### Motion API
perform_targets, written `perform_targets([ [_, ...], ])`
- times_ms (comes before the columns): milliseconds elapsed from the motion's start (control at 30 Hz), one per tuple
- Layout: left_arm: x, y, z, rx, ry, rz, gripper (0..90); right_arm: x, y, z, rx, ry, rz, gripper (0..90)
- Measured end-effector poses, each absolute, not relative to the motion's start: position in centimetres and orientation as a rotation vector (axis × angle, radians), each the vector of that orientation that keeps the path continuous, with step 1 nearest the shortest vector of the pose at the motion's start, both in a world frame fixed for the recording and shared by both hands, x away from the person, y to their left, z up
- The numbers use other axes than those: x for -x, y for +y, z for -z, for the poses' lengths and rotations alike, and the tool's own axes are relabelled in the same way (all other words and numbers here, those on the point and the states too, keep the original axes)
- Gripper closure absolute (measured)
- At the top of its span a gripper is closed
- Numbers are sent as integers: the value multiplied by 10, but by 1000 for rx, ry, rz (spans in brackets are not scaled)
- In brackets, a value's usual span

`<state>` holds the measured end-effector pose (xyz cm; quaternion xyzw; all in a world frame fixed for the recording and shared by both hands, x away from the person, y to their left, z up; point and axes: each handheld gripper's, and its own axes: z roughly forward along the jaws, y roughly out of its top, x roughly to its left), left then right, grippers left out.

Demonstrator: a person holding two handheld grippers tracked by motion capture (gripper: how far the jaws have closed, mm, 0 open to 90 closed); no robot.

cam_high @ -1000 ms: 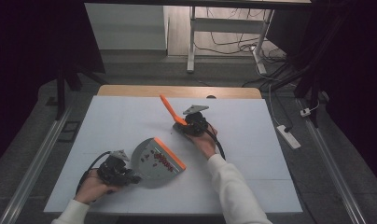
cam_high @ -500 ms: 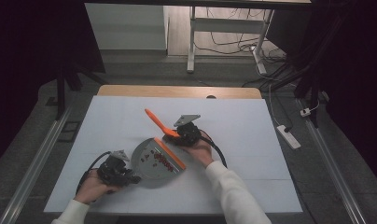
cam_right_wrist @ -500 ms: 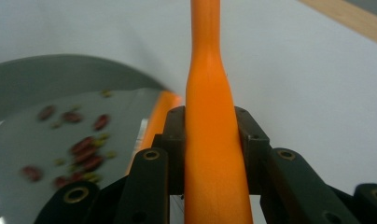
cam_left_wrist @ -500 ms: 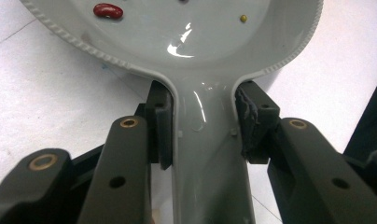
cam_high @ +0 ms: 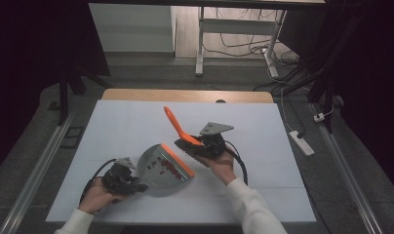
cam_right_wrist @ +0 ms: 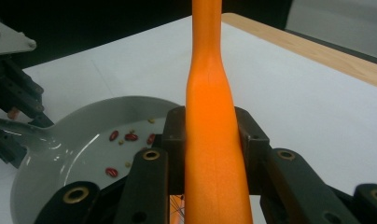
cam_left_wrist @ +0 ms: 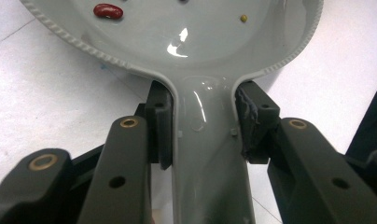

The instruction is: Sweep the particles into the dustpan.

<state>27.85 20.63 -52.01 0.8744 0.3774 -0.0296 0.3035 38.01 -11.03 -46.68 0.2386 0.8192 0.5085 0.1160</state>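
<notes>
- Since the earlier frame, the right tool (cam_high: 197,144) and the orange brush (cam_high: 174,122) it carries have been brought leftward and nearer, up to the far right edge of the grey dustpan (cam_high: 162,168); the left tool (cam_high: 131,181) and the dustpan are seen where they were.
- The left tool is clamped on the dustpan handle (cam_left_wrist: 207,154), its pads pressed against both sides, with the pan lying on the white desk (cam_high: 112,126) in the near left part.
- The right tool is closed around the brush handle (cam_right_wrist: 210,140), which is seen rising up and away to the far left.
- Red beans (cam_high: 167,168) and a few smaller specks are collected inside the pan, beside its orange lip (cam_high: 178,158).
- The step in hand is judged to be the end of a sweep, with the brush raised at the pan's mouth.
- For the next move, the desk would need to be checked for stray beans, and the pan kept level and firmly held so that nothing is spilled when it is lifted.
</notes>
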Motion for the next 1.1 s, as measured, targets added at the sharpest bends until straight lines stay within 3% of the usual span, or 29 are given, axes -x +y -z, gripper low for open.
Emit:
perform_targets([
  [400, -274, 206, 519, -2288, 996, 1, 618, -369, -164, 469, -766, 2361, -1426, 705],
  [1100, -262, 215, 520, -2137, 1138, -65, 618, -348, -204, 465, -783, 2357, -1395, 704],
])
